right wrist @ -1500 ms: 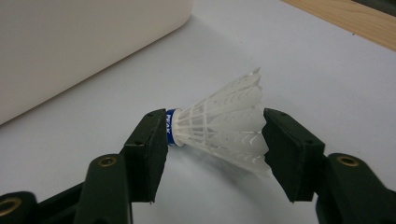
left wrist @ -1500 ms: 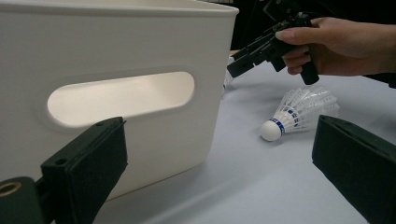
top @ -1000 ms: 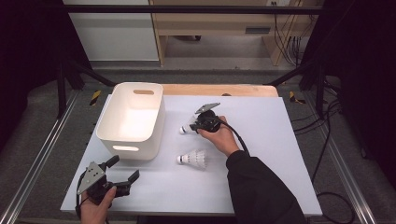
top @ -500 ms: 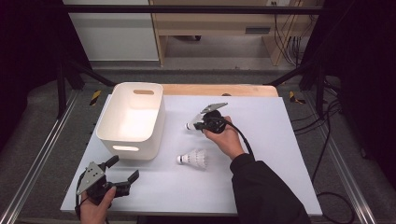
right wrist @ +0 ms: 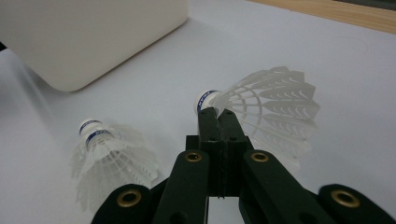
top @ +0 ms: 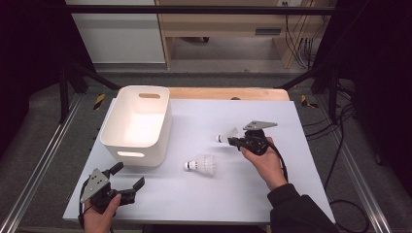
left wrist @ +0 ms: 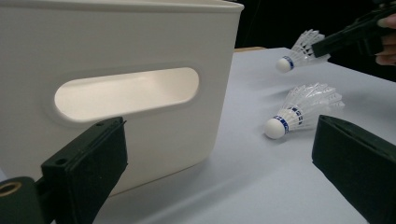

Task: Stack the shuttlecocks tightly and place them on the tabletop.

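The right hand-held gripper [top: 235, 141] is clamped on a white feathered shuttlecock with a blue band round its cork tip [top: 227, 135], its jaws pinched together on the feather skirt just behind the cork. This held shuttlecock hangs a little above the pale surface [top: 291, 126], off to the right of the white plastic storage bin with cut-out handles [top: 137, 125] and well apart from it, cork pointing toward the bin. In the right gripper view the narrow jaw tips meet on the skirt [right wrist: 261, 105] with the cork at the far end.

A second white feathered shuttlecock with the same blue band [top: 201, 165] lies on its side on the surface, near the bin's front right corner and between the bin and the right hand-held gripper, apart from both.

The left hand-held gripper [top: 130, 175] rests in front of the bin, near its front left corner, jaws spread wide with nothing between them. In the left gripper view it faces the bin's handle slot [left wrist: 126, 91].
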{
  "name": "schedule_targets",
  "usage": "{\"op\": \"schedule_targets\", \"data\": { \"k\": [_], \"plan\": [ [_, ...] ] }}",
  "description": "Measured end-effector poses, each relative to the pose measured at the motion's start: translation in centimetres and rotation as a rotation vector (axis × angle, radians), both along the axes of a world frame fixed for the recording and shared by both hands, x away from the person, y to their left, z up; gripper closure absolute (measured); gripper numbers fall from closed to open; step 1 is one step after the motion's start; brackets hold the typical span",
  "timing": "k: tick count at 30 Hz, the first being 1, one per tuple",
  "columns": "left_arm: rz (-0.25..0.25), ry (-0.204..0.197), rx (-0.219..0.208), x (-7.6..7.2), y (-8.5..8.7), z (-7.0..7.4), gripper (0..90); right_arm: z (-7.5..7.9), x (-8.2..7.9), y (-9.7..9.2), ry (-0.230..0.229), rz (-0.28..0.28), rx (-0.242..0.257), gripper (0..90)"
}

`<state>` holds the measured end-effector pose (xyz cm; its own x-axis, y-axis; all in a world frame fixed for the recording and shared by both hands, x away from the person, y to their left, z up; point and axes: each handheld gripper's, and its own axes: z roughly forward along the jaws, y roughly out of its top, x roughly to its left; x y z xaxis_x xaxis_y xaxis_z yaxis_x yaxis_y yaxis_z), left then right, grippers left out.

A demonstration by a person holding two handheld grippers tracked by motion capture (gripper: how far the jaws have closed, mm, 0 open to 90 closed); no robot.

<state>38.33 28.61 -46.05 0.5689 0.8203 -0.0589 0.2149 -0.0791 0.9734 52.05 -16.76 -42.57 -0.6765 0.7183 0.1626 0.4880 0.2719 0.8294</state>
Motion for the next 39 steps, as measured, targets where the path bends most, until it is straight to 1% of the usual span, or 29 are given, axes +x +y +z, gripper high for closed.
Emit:
{"op": "schedule_targets", "data": {
  "k": [2,6,7,10,11,12,13,15,19,22,23,25,29,31,34,37,39],
  "plan": [
    [0.004,-0.001,-0.001,0.0,0.1,0.0,3.1,0.0,-1.0,-0.9,-0.009,-0.007,0.017,90.0],
    [0.015,-0.001,-0.007,0.0,0.4,-0.2,3.1,-0.3,-2.9,-2.4,-0.035,-0.044,0.05,90.0],
    [0.019,-0.003,-0.011,0.0,0.5,-0.2,3.1,-0.4,-3.4,-2.7,-0.049,-0.054,0.063,90.0],
    [0.026,-0.008,-0.018,0.0,0.6,-0.1,3.1,-1.0,-4.8,-3.4,-0.079,-0.074,0.126,90.0],
    [0.026,-0.011,-0.021,0.0,0.6,-0.1,3.1,-1.4,-5.2,-3.5,-0.072,-0.076,0.133,90.0],
    [0.023,-0.016,-0.025,-0.1,0.6,-0.1,3.0,-1.5,-5.4,-3.5,-0.074,-0.073,0.112,90.0],
    [0.018,-0.017,-0.025,-0.1,0.6,0.0,3.0,-1.5,-5.7,-3.5,-0.086,-0.074,0.098,90.0],
    [0.008,-0.025,-0.022,-0.1,0.6,0.0,2.6,-1.8,-6.2,-3.6,-0.087,-0.078,0.122,90.0],
    [-0.003,-0.034,-0.011,-0.1,0.3,0.1,2.5,-2.1,-7.1,-3.9,-0.09,-0.087,0.139,90.0],
    [-0.023,-0.053,-0.005,-0.2,0.3,0.3,2.3,-2.2,-7.8,-4.2,-0.092,-0.098,0.162,90.0],
    [-0.023,-0.056,-0.002,-0.2,0.3,0.3,2.3,-2.3,-8.1,-4.3,-0.09,-0.097,0.165,90.0],
    [-0.023,-0.049,-0.012,-0.1,0.4,0.2,2.3,-2.5,-8.7,-4.5,-0.083,-0.1,0.166,90.0],
    [-0.025,-0.061,-0.018,-0.3,0.3,0.3,2.2,-2.7,-9.6,-4.4,-0.081,-0.092,0.165,90.0],
    [-0.027,-0.058,-0.019,-0.2,0.2,0.2,2.0,-2.7,-9.8,-4.2,-0.083,-0.087,0.163,90.0],
    [-0.035,-0.052,-0.01,-0.1,0.0,0.1,2.0,-2.8,-9.9,-4.0,-0.079,-0.073,0.172,90.0],
    [-0.042,-0.053,-0.006,-0.1,-0.1,0.2,2.0,-3.0,-9.9,-3.8,-0.065,-0.068,0.17,90.0],
    [-0.043,-0.052,-0.007,-0.1,-0.1,0.1,2.0,-3.0,-9.9,-3.6,-0.062,-0.061,0.181,90.0]
  ]
}}
